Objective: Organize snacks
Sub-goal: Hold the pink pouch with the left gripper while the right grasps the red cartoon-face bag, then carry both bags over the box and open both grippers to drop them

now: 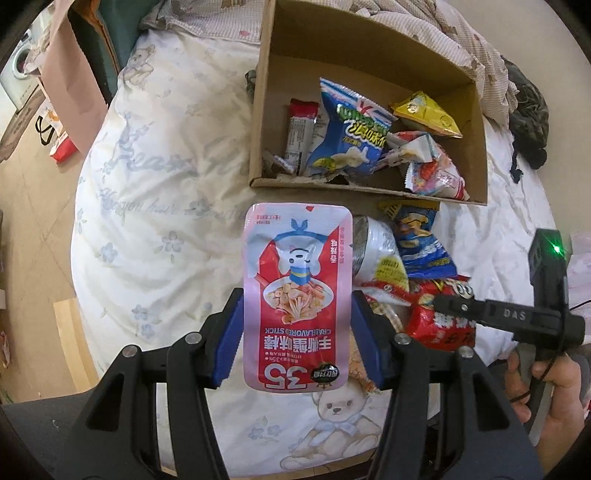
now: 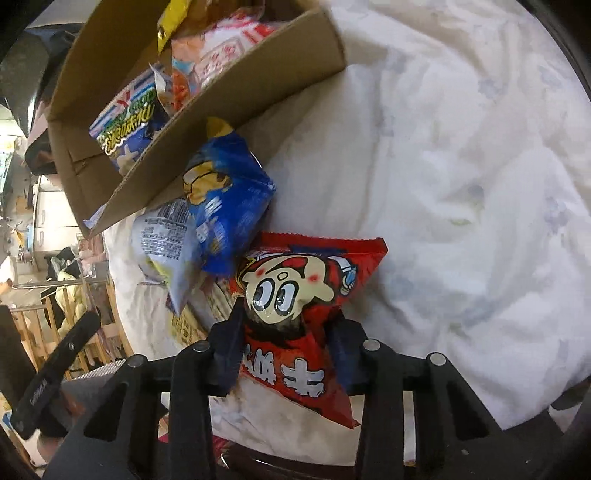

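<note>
The left gripper (image 1: 297,325) pinches a pink crab-stick pouch (image 1: 297,291) just short of the cardboard box's (image 1: 369,194) near wall. The right gripper (image 2: 286,354) clamps a red cartoon packet (image 2: 306,306) beside the blue bag (image 2: 229,199); open quilt (image 2: 461,166) lies rightward.

A bed (image 1: 159,192) carries everything, covered by a white quilt (image 2: 461,166) printed with pale blue flowers, cursive lettering and a teddy bear. An open cardboard box (image 1: 369,190) sits directly on the quilt. Just beside its near wall lies a loose heap of packets: a blue snack bag (image 2: 229,199), a silver-white bag (image 2: 166,240) touching it, and a red cartoon-face packet (image 2: 306,291) next to them. A rumpled patterned blanket (image 1: 443,33) lies bunched beyond the box.
</note>
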A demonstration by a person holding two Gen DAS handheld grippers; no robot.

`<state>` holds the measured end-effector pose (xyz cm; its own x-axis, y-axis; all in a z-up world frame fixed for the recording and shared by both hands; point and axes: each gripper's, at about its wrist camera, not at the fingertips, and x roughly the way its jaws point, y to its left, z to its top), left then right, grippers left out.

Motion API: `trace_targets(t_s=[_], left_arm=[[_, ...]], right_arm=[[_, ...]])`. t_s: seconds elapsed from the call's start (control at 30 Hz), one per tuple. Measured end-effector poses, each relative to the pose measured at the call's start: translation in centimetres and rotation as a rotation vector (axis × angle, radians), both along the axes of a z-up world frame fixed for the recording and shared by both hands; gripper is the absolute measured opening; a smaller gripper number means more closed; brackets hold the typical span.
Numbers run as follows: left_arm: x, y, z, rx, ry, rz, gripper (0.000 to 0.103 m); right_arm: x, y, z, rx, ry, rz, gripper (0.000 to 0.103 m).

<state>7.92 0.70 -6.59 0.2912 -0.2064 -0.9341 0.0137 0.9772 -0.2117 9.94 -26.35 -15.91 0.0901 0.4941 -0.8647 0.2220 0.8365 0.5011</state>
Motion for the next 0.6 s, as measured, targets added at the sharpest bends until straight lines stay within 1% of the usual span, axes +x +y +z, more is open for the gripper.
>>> trace_targets(t_s=[0.17,0.27,0.37,0.43,0.47,0.5,0.6], left_arm=[[0.1,-0.4,0.3,0.018,-0.018,0.006,0.052],[0.1,-0.3,0.2,0.021,-0.015,0.011,0.052],[0.0,-0.2,0.2,0.026,-0.016,0.016,0.052],[-0.1,0.0,0.2,0.030,-0.018,0.019,0.052],[-0.1,0.1,0.2,0.032,-0.022,0.023,0.052],[-0.1,0.2,0.3,0.034,-0.027,0.029,0.052],[-0.2,0.6,0.7,0.033,-0.048,0.048,0.052]], right_arm=[[-1.4,-2.3,1.9,-0.037,-0.048,-0.030,0.040],[-1.7,-4.1,3.1,-0.081,-0.090,-0.061,0.040],[-1.9,-5.5,4.4,-0.100,-0.118,-0.088,0.040],[-2.3,-6.5,5.4,-0.095,-0.141,-0.110,0.040],[-2.6,-7.0,5.9,-0.100,-0.167,-0.122,0.040],[-2.8,-7.4,6.9,-0.104,-0.217,-0.141,0.040],[-3.2,-7.9,9.0,-0.037,-0.328,-0.178,0.040]])
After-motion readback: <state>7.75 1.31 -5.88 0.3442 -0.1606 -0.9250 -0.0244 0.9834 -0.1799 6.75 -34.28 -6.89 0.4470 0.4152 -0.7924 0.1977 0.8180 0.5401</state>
